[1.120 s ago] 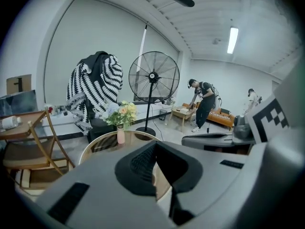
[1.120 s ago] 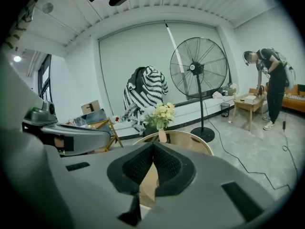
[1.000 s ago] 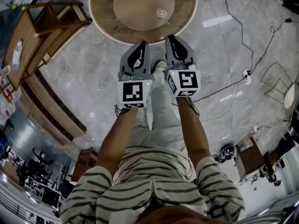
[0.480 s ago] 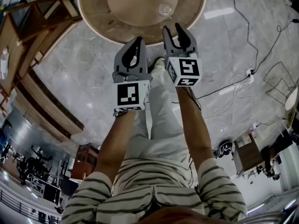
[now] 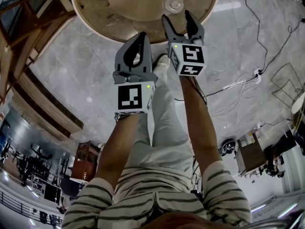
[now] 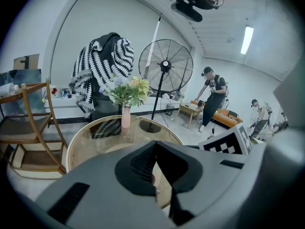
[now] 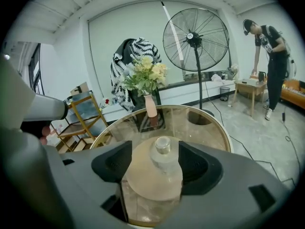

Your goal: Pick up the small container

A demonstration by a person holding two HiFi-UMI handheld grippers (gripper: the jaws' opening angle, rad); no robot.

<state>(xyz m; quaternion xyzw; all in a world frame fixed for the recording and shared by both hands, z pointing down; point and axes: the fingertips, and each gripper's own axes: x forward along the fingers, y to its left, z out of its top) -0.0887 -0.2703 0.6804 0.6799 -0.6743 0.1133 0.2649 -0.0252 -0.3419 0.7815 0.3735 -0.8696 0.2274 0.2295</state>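
The small container (image 5: 175, 5) is a clear little jar with a round cap, standing on the round glass table (image 5: 90, 11). In the right gripper view the small container (image 7: 163, 157) stands straight ahead, in line with the gap between the jaws. My right gripper (image 5: 177, 16) reaches over the table's near rim; its jaws are opening, with the jar just beyond their tips and no pad touching it. My left gripper (image 5: 137, 41) hangs lower, over the table's edge, with its jaws together and nothing in them.
A pink vase of flowers (image 7: 150, 104) stands on the table's far side. Behind it are a pedestal fan (image 7: 195, 37) and a draped striped garment (image 6: 102, 63). Wooden shelving (image 5: 28, 18) stands to the left, cables (image 5: 238, 80) trail over the floor at right, and a person (image 7: 269, 56) bends at a desk.
Both grippers moved forward towards the table, the right one further. The right gripper's jaws went from together to spread apart. The left jaws stayed together.
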